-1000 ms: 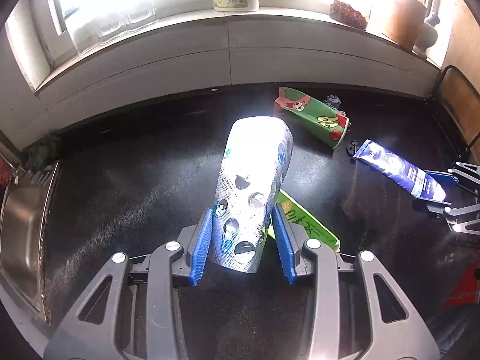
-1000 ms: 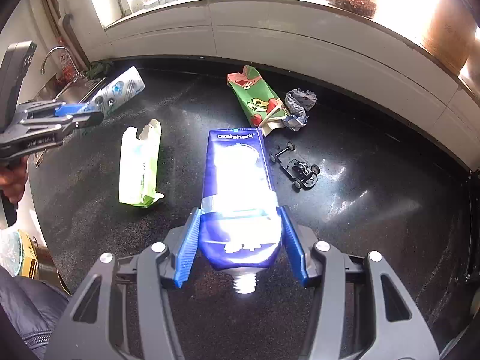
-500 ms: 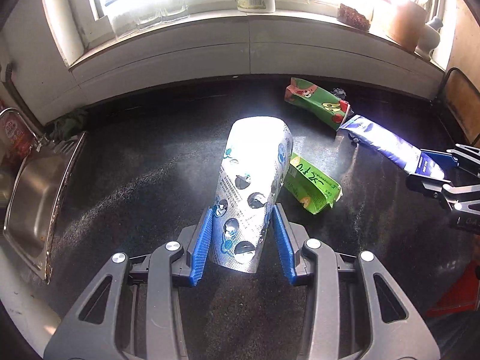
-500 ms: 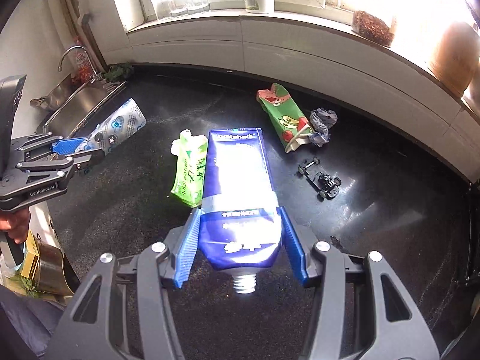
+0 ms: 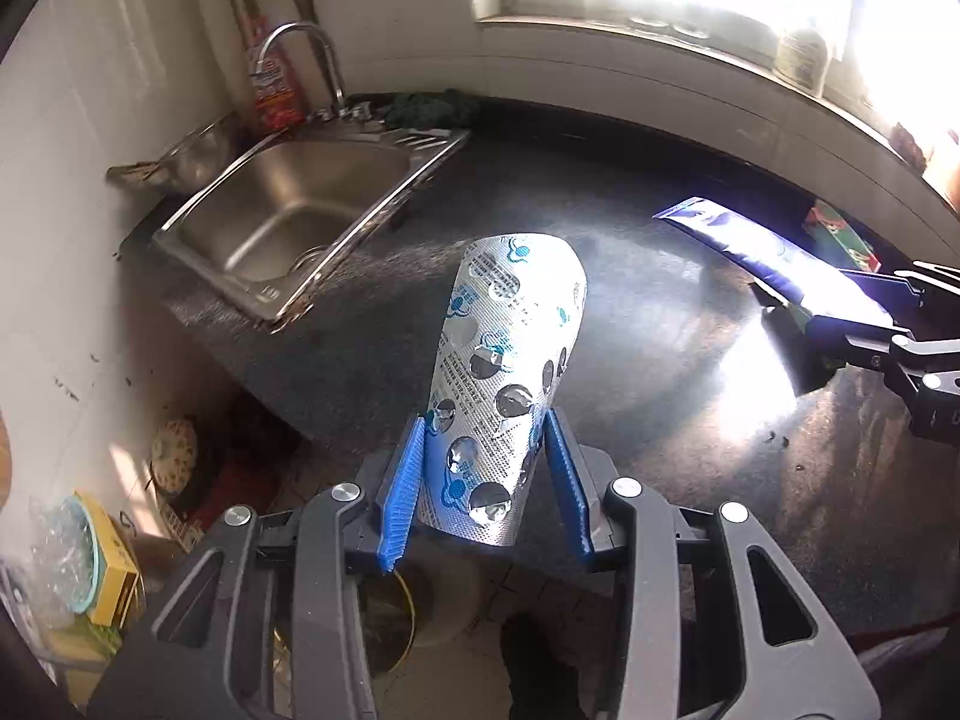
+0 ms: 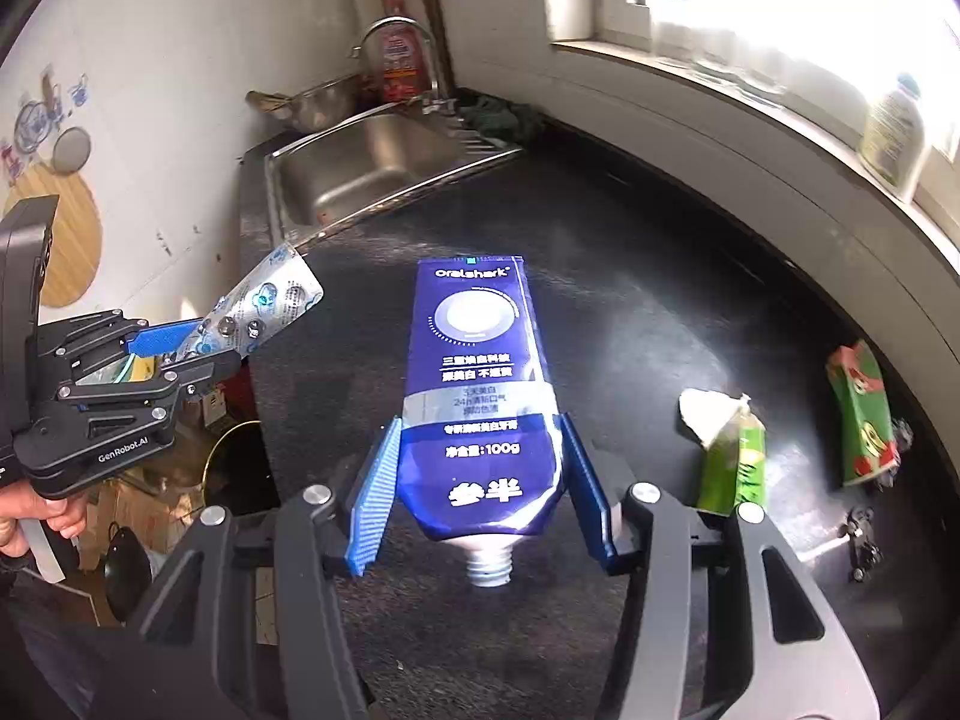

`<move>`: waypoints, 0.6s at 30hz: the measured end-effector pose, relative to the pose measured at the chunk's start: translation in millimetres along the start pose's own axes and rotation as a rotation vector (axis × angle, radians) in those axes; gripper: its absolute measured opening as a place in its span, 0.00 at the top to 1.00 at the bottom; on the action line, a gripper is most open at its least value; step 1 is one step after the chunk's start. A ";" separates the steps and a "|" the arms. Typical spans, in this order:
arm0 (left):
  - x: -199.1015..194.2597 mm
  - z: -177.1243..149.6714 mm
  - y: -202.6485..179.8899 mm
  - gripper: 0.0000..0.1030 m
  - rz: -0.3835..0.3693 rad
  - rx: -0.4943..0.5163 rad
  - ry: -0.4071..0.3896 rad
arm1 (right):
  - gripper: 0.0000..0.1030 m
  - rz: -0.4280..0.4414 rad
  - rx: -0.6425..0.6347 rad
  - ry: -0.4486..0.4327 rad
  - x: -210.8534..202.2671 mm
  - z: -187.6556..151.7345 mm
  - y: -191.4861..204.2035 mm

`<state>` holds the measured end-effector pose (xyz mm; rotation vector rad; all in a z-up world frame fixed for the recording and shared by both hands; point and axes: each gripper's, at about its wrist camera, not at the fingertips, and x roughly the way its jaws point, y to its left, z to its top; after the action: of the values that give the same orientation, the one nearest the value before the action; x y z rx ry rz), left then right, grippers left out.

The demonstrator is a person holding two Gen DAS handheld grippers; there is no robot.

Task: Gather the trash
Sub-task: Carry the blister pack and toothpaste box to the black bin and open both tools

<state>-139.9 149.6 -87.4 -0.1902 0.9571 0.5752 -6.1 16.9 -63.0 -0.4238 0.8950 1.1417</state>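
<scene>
The left gripper [image 5: 485, 483] is closed on one foil blister pack [image 5: 507, 372] at its lower end — light, springy, crushable, so a gentle edge pinch suits. The right gripper [image 6: 477, 489] clamps one blue toothpaste tube [image 6: 480, 396] near its capless neck; soft and slick, it is best held at the stiff shoulder. Both hang over the counter's edge. At three o'clock, two green cartons [image 6: 735, 462] — light, crumpled — lie on the counter [image 6: 630, 300]; one sink [image 6: 366, 165] at eleven.
</scene>
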 end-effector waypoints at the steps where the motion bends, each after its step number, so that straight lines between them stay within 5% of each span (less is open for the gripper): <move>1: -3.0 -8.7 14.8 0.61 0.027 -0.035 0.008 | 0.49 0.031 -0.032 0.006 8.1 5.7 16.5; 9: -24.6 -86.5 119.5 0.61 0.189 -0.304 0.079 | 0.49 0.251 -0.254 0.076 66.0 26.9 156.6; 18: -31.9 -153.8 178.4 0.61 0.269 -0.456 0.132 | 0.49 0.360 -0.379 0.155 109.7 19.3 262.5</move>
<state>-360.7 225.1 -132.6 -0.5166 0.9747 1.0378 -222.9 198.3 -101.2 -0.6858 0.9121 1.6382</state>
